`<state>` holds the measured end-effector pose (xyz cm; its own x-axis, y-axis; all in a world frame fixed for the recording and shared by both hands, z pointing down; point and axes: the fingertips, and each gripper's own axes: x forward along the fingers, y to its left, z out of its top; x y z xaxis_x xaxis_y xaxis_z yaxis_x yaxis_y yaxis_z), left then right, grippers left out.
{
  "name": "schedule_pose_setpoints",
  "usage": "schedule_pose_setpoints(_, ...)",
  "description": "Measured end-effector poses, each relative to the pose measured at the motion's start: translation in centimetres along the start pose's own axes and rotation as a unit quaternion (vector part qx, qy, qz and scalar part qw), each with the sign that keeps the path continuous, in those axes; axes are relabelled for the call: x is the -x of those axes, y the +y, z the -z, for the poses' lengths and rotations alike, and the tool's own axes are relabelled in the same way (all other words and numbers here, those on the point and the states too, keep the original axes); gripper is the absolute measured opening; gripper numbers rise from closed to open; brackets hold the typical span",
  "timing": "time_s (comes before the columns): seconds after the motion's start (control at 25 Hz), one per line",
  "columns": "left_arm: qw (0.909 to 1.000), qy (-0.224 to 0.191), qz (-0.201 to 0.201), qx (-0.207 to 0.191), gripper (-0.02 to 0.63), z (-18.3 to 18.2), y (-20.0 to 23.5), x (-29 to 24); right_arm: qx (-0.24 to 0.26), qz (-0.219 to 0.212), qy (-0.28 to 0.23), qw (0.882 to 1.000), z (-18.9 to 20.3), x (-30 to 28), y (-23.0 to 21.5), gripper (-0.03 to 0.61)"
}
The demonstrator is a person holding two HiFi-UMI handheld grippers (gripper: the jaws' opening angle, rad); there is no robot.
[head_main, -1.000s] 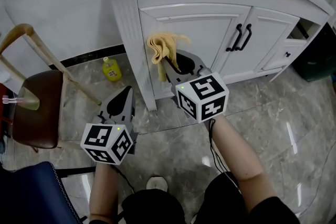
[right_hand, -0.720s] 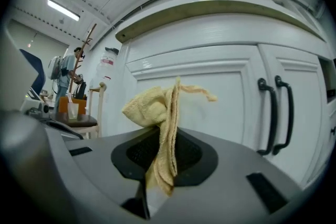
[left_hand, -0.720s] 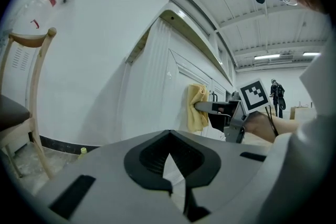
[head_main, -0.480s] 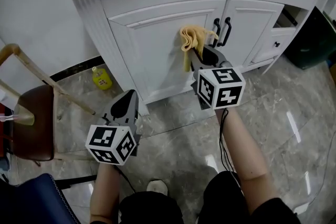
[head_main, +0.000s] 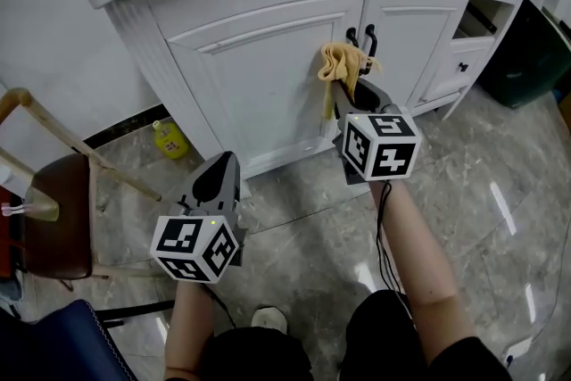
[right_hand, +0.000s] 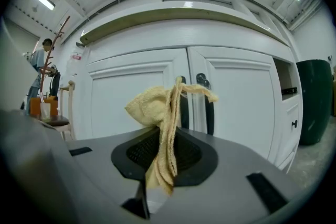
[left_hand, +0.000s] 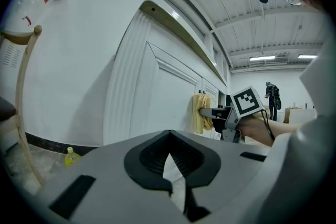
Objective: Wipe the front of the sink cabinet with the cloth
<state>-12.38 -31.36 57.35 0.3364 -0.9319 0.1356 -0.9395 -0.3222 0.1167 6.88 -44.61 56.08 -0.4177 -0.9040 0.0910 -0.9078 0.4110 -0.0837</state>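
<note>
The right hand-held gripper (head_main: pixel 353 92) is pinching the yellow cloth (head_main: pixel 343 63) tight between its jaws, the bunched top standing up above them and a tail hanging down below. It holds the cloth at the front of the white cabinet (head_main: pixel 134 31), at the inner edge of the left door (head_main: pixel 259 85) and just beside the pair of black handles (head_main: pixel 360 37); from the side the cloth looks to be against the door face, though I cannot be sure it presses on it. The left hand-held gripper (head_main: pixel 220 174) hangs low and well apart from the cabinet, over the floor, its jaws pressed together with nothing in them. To my eye the wiping itself is the step in hand, with the cloth at the middle seam. The next move calls for pushing the cloth firmly on the panel and drawing it across or down in a steady stroke, steering round the handles so the loose folds do not catch on them. The right-hand door and the lower rails would want the same treatment.
</note>
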Motion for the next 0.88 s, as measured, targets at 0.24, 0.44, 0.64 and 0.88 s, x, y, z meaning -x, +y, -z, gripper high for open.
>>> schedule_pose_setpoints(0.24,0.9998,0.006,-0.018,-0.009,0.015,0.9,0.7,0.0,0.015,-0.105,-0.017,0.994,0.0,1.2,7.7,0.081)
schedule_pose_setpoints(0.44,0.9993,0.005,-0.030,-0.019,0.015,0.8,1.9,0.5,0.047,-0.196,-0.009,0.979,1.6,0.8,15.3,0.081)
schedule_pose_setpoints(0.64,0.9989,0.016,-0.044,0.002,0.015,1.4,4.5,1.7,0.070,-0.252,0.004,0.965,4.3,-0.6,20.5,0.083)
schedule_pose_setpoints(0.88,0.9978,0.022,-0.062,0.007,0.015,1.5,7.2,1.8,0.078,-0.254,0.016,0.964,5.8,-2.7,21.4,0.083)
